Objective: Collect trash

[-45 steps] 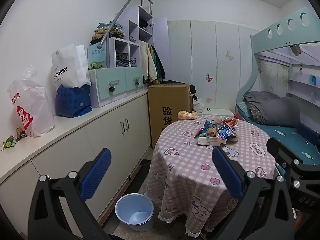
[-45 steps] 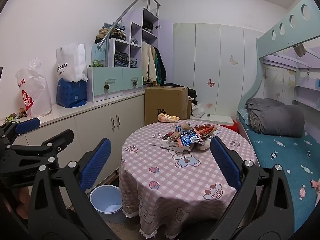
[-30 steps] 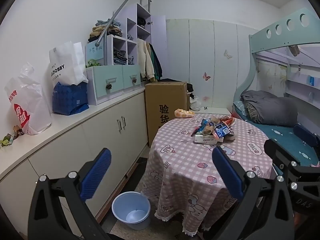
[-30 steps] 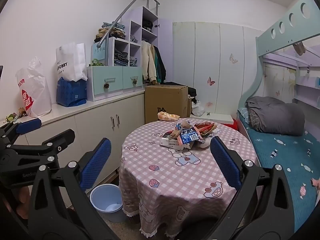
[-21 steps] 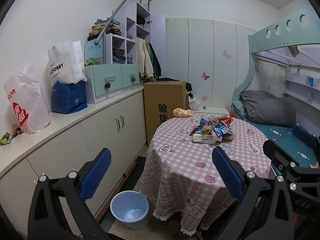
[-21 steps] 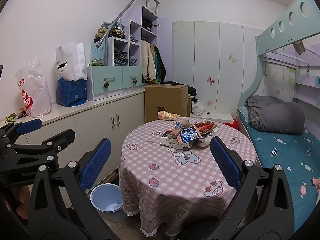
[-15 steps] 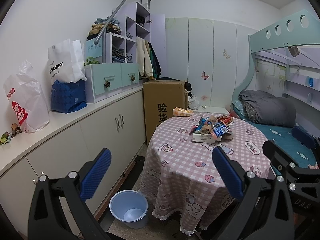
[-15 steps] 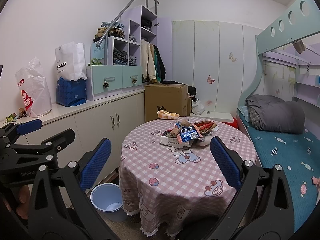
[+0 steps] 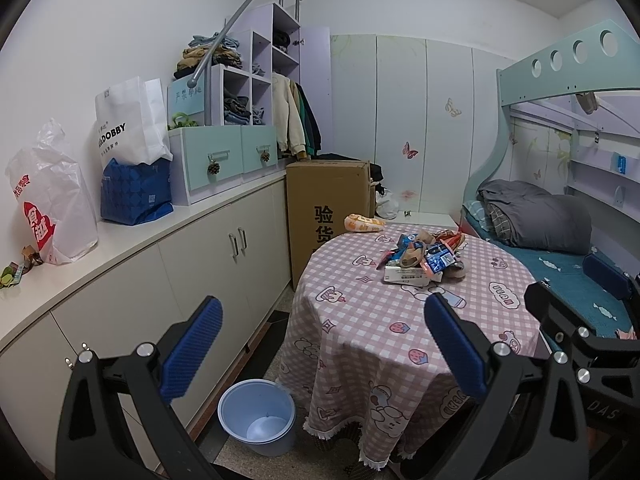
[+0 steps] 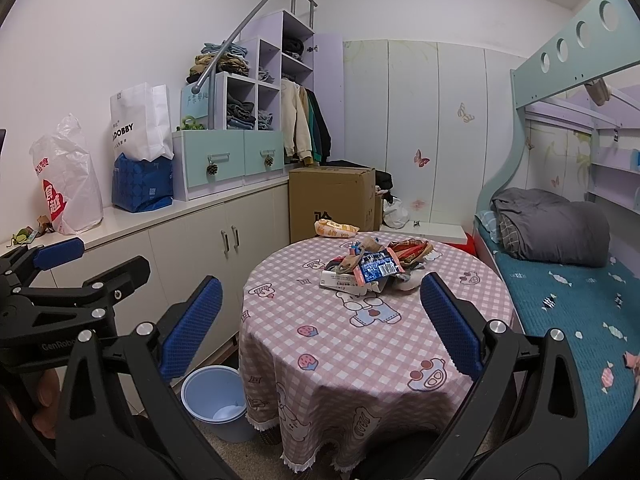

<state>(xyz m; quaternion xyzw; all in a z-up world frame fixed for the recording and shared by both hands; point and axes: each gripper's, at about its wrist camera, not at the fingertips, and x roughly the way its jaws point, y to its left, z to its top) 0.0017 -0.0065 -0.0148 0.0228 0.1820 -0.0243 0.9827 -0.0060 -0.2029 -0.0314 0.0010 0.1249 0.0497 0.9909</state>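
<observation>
Hovering short of the tabletop, both grippers empty w/ fingers spread wide: left gripper, right gripper. Trash sits piled mid-table, well apart from both. Bin waits on floor beside it, prob. the drop spot.

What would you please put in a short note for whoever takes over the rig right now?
Left tongs: open, empty, held back from the table.
Right tongs: open, empty, also short of the table.
Trash: wrapper pile at the middle of the round table; an orange snack bag lies apart at the far edge.
Bin: light blue bucket on the floor beside the table's left side, looks nearly empty.
Done: nothing collected yet.
Left: pick up every piece and drop it in the bucket.
</observation>
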